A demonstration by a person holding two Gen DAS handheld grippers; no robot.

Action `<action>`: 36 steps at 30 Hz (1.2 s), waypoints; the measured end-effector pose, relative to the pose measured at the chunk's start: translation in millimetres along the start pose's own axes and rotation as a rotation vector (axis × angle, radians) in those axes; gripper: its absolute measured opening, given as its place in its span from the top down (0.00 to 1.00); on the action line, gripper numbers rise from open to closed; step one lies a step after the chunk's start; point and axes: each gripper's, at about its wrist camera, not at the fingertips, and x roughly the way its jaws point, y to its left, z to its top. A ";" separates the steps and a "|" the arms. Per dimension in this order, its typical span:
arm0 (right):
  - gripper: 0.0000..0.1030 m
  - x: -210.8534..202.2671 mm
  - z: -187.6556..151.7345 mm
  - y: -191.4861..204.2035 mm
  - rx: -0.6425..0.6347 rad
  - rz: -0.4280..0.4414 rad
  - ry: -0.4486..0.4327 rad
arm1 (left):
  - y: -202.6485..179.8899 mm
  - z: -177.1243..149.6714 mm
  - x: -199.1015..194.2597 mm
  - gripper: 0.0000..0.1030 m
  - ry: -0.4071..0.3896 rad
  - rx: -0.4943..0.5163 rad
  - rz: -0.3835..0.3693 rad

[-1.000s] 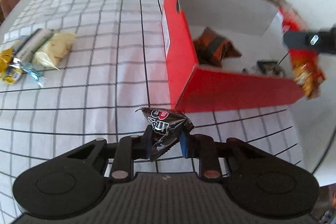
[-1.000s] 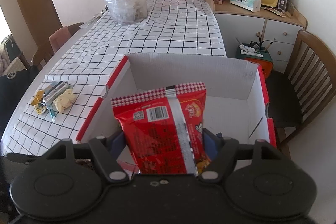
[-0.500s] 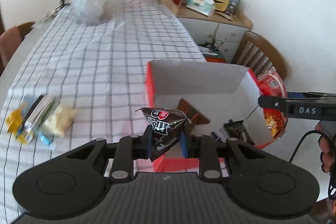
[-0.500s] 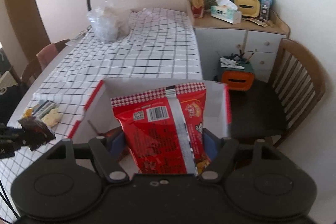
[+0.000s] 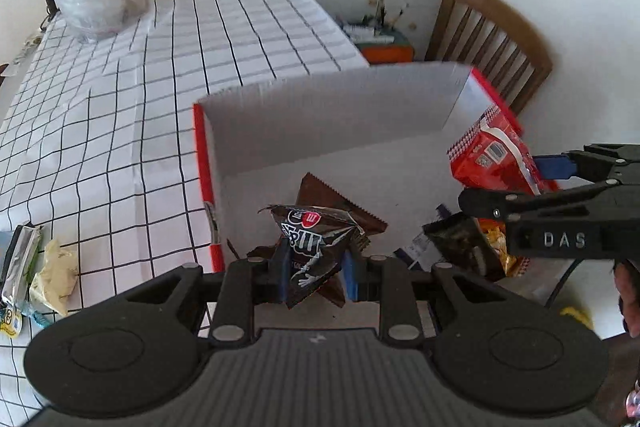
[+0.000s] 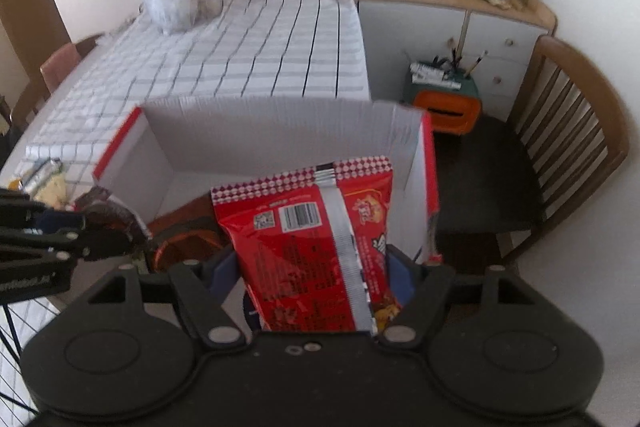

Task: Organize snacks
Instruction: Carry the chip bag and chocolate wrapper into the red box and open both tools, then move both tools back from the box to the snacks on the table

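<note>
so a few packets already sit in the red box (image 5: 202,163), left gripper (image 5: 316,267) clamps a dark snack packet (image 5: 312,239) and right gripper (image 6: 308,267) a red chip bag (image 6: 316,243) over it, while loose snacks (image 5: 52,271) wait by the table's left edge

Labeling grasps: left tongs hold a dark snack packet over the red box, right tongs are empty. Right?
Not quite. The right tongs are shut on a red snack bag, as the right wrist view shows. The left tongs do hold the dark snack packet over the red box.

Wood chair (image 6: 568,147) — white cabinet (image 6: 480,27)
</note>
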 end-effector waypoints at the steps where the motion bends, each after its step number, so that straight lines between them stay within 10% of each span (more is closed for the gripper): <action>1: 0.28 5.1 0.7 0.2 -0.001 -0.002 0.014 | -1.0 1.6 6.0 0.76 0.015 0.007 0.005; 19: 0.27 31.8 2.3 2.1 -0.060 -0.027 0.069 | -16.3 13.9 44.5 0.75 0.088 0.059 0.060; 25: 0.18 19.7 1.6 -2.3 -0.063 -0.006 0.034 | -15.2 11.1 34.2 0.50 0.050 0.045 0.055; 36: 0.13 -40.0 0.6 5.8 -0.071 0.059 -0.092 | -9.3 0.8 -24.0 0.46 -0.088 -0.009 0.022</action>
